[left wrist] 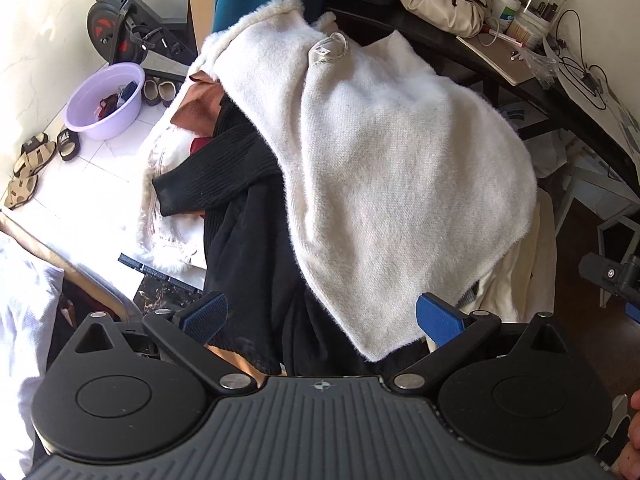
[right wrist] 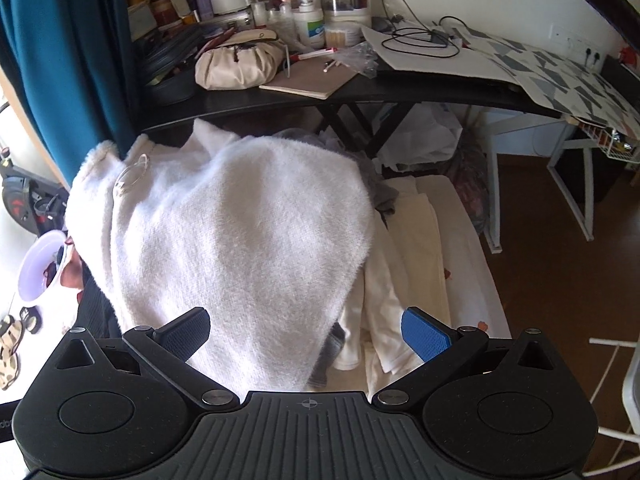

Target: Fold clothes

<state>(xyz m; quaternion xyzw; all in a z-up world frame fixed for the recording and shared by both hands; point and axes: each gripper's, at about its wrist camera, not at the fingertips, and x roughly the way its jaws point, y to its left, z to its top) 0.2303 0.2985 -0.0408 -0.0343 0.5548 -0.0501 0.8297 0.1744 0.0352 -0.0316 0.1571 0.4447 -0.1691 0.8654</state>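
Note:
A fluffy white garment (left wrist: 380, 168) lies on top of a pile of clothes, with black clothes (left wrist: 248, 220) under it and cream clothes (right wrist: 404, 264) to its right. It also shows in the right wrist view (right wrist: 240, 240). My left gripper (left wrist: 320, 318) is open and empty, hovering over the garment's near edge and the black clothes. My right gripper (right wrist: 306, 336) is open and empty, its jaws spread over the white garment's lower corner. A part of the right gripper (left wrist: 612, 276) shows at the left view's right edge.
A black desk (right wrist: 360, 92) crowded with bottles, a bag (right wrist: 240, 64), a notebook and cables stands behind the pile. A purple basin (left wrist: 106, 100), sandals and an exercise bike (left wrist: 120, 20) are on the white tiled floor at left. A teal curtain (right wrist: 64, 48) hangs at the back left.

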